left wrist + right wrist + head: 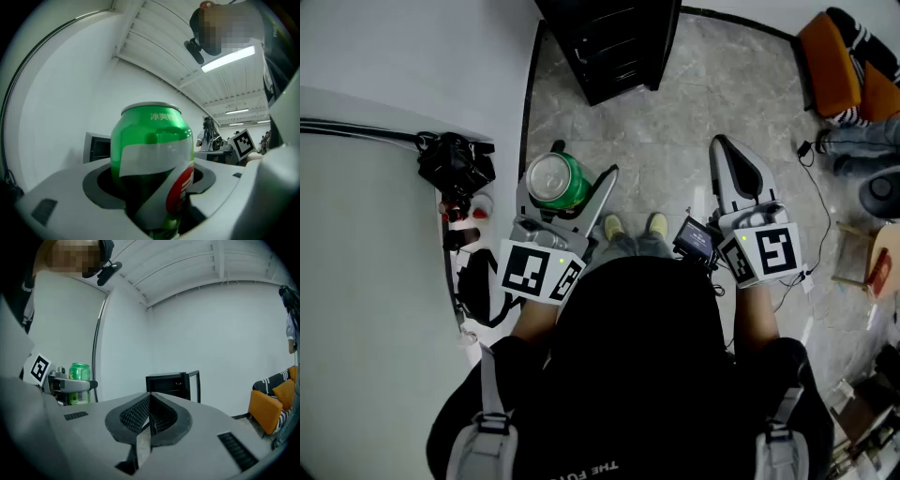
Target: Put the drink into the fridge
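Observation:
A green drink can [555,181] stands upright between the jaws of my left gripper [562,187], which is shut on it. In the left gripper view the can [152,159] fills the middle, pinched by both grey jaws. My right gripper [733,169] is held level to the right with its jaws together and nothing in them; its ribbed pads [149,414] meet in the right gripper view. The small black fridge [609,42] stands on the floor ahead with its door open, also visible as a dark box [171,385]. The can [79,383] shows at the left of that view.
A curved white table [366,281] lies to my left with black gear [455,164] on its edge. An orange chair [830,61] and cables [820,202] are at the right on the marble floor. The person's feet [635,227] stand between the grippers.

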`<control>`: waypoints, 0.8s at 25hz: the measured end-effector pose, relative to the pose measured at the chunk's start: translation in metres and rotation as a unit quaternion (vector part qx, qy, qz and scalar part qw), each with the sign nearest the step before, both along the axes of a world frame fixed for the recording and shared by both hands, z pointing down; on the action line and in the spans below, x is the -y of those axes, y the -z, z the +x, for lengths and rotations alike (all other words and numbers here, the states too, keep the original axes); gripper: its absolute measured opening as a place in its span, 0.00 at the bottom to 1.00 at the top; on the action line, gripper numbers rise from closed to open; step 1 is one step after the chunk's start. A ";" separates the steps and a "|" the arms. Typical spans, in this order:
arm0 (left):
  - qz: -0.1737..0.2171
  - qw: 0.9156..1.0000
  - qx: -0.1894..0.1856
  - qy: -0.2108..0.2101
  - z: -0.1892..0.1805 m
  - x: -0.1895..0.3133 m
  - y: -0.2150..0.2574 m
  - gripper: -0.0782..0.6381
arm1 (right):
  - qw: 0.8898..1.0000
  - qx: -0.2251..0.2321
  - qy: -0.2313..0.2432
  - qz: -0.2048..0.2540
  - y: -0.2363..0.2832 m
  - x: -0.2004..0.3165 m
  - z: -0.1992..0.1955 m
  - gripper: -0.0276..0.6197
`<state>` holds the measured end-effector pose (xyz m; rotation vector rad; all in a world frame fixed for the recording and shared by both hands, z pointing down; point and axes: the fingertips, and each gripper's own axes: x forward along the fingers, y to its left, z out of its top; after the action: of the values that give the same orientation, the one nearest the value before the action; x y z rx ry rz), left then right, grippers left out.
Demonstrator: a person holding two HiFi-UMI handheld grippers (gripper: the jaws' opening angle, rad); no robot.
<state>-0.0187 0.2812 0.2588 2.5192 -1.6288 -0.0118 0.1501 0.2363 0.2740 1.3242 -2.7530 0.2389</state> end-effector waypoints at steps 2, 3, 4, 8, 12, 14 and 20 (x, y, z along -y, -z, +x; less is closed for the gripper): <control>-0.002 1.000 -0.001 -0.001 0.000 -0.001 0.000 0.58 | 1.000 0.016 0.002 0.006 0.005 -0.002 -0.004 0.06; -0.002 1.000 -0.002 -0.001 0.000 -0.002 0.000 0.58 | 1.000 0.026 0.003 0.009 0.007 -0.004 -0.005 0.06; -0.002 1.000 -0.003 -0.002 -0.001 -0.004 0.000 0.58 | 0.999 0.035 0.004 0.011 0.008 -0.006 -0.006 0.06; 0.001 1.000 -0.003 -0.003 -0.001 -0.006 0.003 0.58 | 0.999 0.033 -0.013 0.002 0.003 -0.008 0.002 0.06; -0.003 1.000 0.002 -0.005 -0.006 -0.005 0.001 0.58 | 0.999 0.034 -0.016 -0.006 0.001 -0.007 -0.002 0.06; -0.006 1.000 0.005 -0.008 -0.011 -0.003 -0.004 0.58 | 0.999 0.031 -0.010 -0.008 -0.003 -0.007 -0.010 0.06; -0.006 1.000 0.008 -0.011 -0.013 -0.004 -0.007 0.58 | 0.999 0.043 0.002 -0.001 0.002 -0.008 -0.020 0.06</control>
<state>-0.0313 0.2852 0.2654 2.5336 -1.6022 0.0214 0.1304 0.2446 0.2725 1.3381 -2.8236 0.3063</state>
